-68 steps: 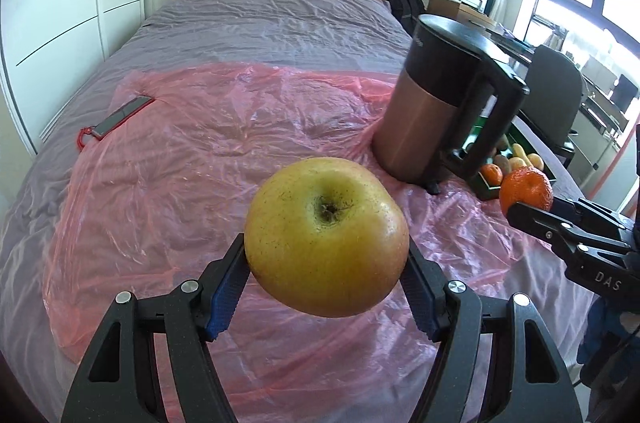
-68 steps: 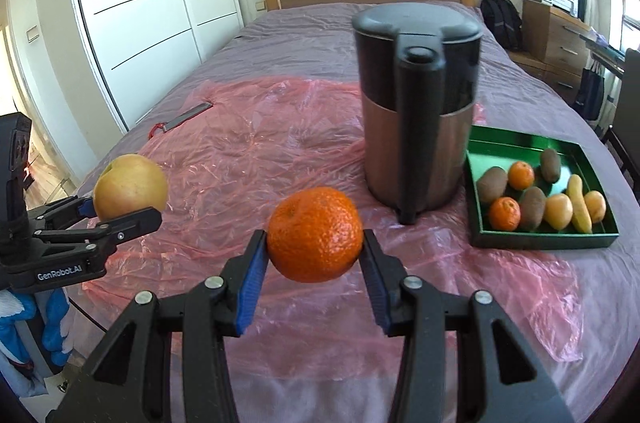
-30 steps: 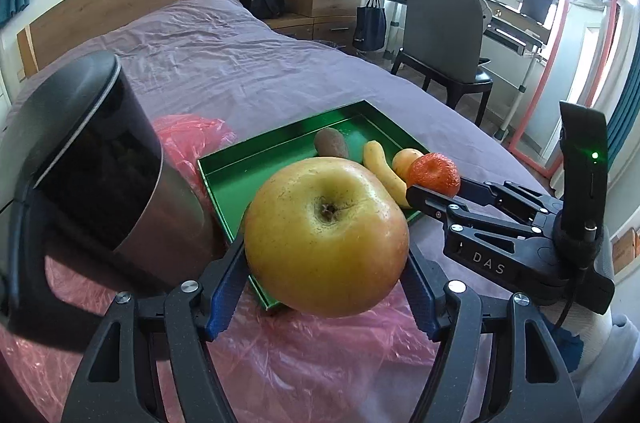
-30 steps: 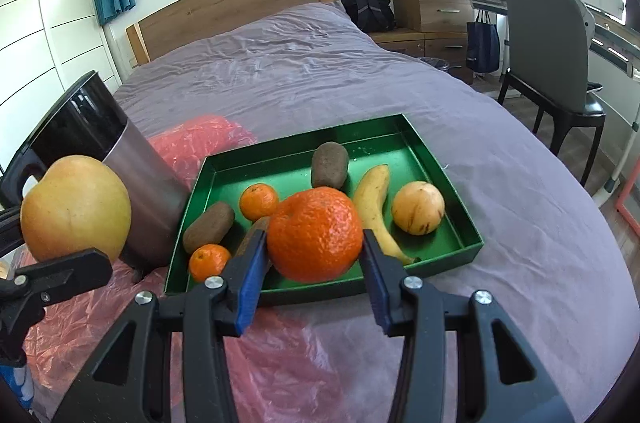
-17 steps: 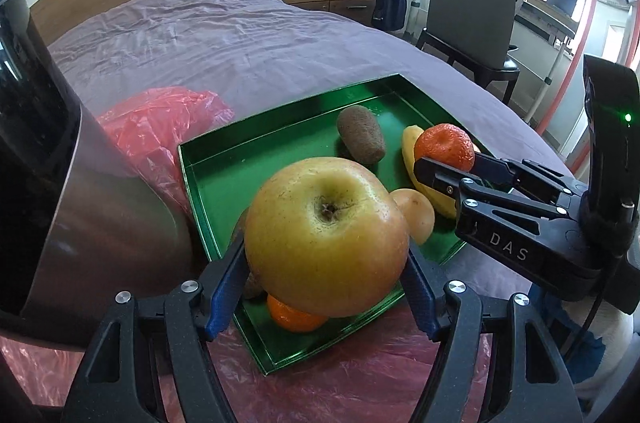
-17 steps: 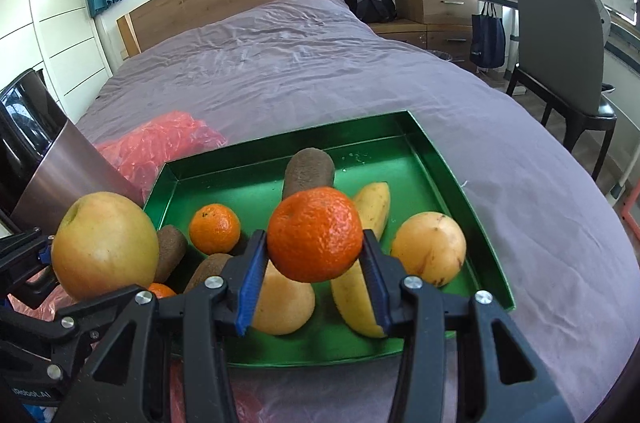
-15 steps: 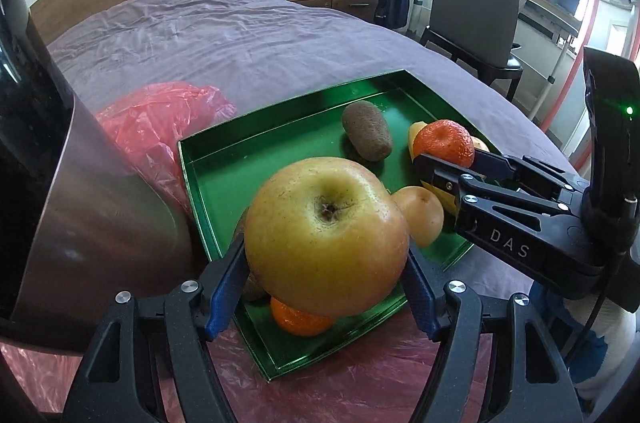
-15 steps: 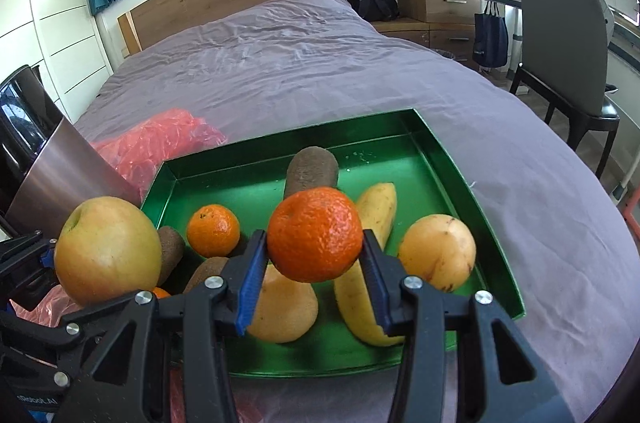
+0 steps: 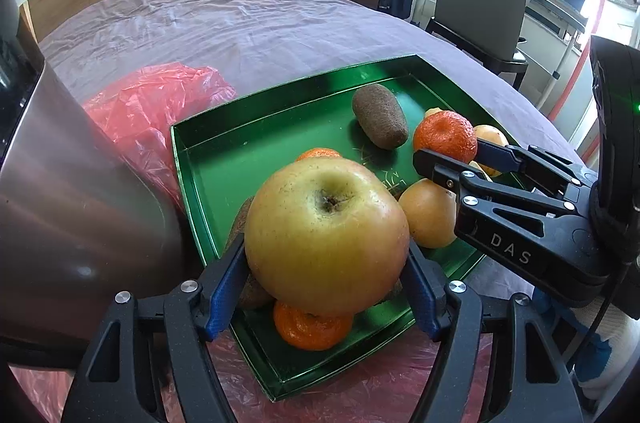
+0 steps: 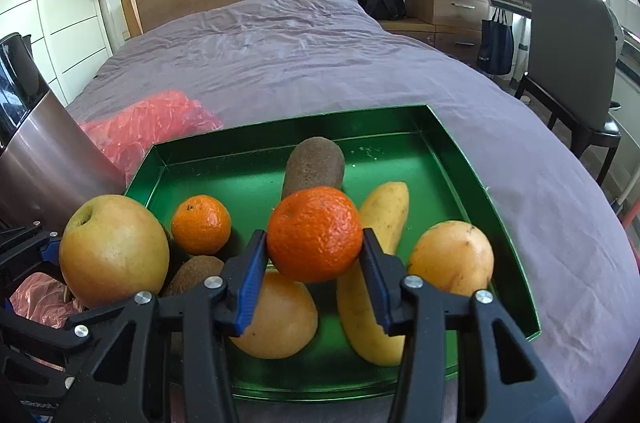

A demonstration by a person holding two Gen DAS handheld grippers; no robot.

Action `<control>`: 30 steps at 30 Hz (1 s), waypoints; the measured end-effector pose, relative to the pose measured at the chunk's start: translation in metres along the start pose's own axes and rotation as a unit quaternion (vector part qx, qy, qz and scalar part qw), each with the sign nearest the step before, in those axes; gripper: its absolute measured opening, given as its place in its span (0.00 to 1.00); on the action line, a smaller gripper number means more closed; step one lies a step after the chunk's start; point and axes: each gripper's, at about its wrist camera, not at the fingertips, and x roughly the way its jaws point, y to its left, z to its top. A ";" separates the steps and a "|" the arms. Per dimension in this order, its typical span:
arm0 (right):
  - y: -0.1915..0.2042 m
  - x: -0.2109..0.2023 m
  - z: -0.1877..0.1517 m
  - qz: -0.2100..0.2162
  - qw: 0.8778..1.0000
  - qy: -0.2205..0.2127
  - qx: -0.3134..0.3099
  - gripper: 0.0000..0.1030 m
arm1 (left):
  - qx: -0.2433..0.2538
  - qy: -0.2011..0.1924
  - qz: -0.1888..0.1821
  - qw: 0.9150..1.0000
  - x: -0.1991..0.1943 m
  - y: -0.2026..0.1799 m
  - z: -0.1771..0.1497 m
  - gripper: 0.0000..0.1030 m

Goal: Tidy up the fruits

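My left gripper [image 9: 326, 273] is shut on a yellow-green apple [image 9: 326, 235] and holds it over the near left part of the green tray [image 9: 208, 163]. The apple also shows in the right wrist view [image 10: 114, 255]. My right gripper [image 10: 314, 265] is shut on an orange [image 10: 314, 233] and holds it above the middle of the tray [image 10: 452, 151]. That orange shows in the left wrist view [image 9: 444, 141]. In the tray lie a kiwi [image 10: 316, 161], a small orange [image 10: 201, 225], a banana [image 10: 380, 223] and several yellow round fruits [image 10: 452, 257].
A steel and black kettle [image 9: 68, 191] stands right beside the tray's left side, on a pink plastic sheet [image 9: 160, 103] spread over the purple bed [image 10: 300, 63]. An office chair [image 10: 572, 51] and a desk stand off the bed's right side.
Both grippers have swung right from the pink sheet and kettle to the green tray, then moved closer and lower over it. Each still holds its fruit.
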 end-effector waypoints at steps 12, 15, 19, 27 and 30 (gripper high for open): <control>0.001 -0.011 -0.002 -0.022 1.000 0.022 0.003 0.55 | 0.016 0.016 0.004 1.000 -0.009 -0.005 -0.009 0.65; 0.002 -0.018 -0.003 -0.025 0.999 0.026 0.004 0.56 | 0.016 0.005 0.005 1.000 -0.020 -0.004 -0.006 0.65; 0.007 -0.032 -0.006 -0.024 0.999 0.022 0.008 0.56 | 0.016 -0.009 0.001 1.000 -0.040 -0.003 -0.004 0.65; 0.030 -0.076 -0.016 -0.006 1.000 0.015 0.008 0.58 | 0.010 -0.042 -0.012 0.999 -0.106 0.001 -0.032 0.65; 0.048 -0.097 -0.020 0.003 1.000 0.010 0.002 0.65 | 0.005 -0.051 -0.005 0.999 -0.130 0.007 -0.049 0.65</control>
